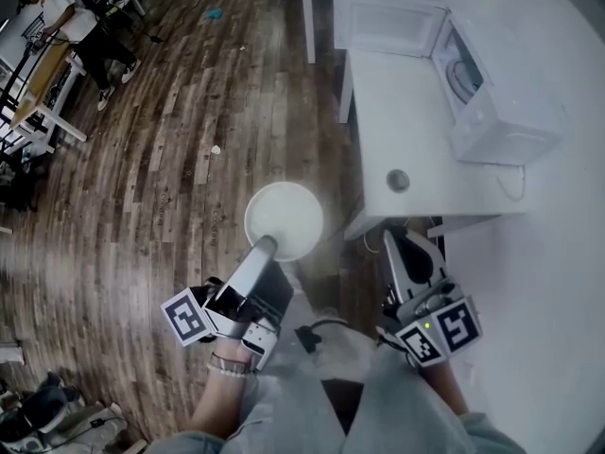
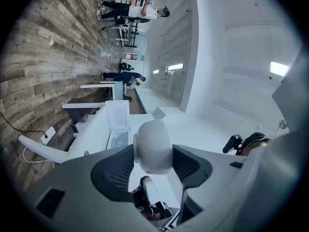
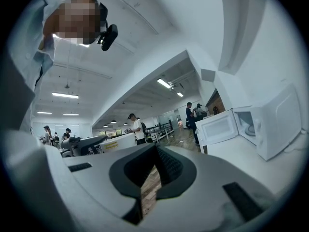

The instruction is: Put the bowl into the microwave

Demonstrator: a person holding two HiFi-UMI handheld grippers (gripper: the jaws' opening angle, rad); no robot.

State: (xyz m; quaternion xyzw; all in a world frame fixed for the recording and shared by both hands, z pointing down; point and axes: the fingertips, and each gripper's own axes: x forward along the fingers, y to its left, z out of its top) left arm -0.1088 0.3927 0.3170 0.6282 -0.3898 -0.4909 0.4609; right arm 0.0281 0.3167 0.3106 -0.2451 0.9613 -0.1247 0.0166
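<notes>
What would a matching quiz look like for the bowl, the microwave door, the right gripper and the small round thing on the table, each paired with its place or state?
Things:
1. bowl
2. microwave door
3. right gripper
4. small round object

Places or states:
A. swung open
B. lying on the white table
C. gripped at its rim by the left gripper, above the wood floor
D. jaws together, nothing between them

Pairs: 1-C, 2-A, 3-D, 4-B
</notes>
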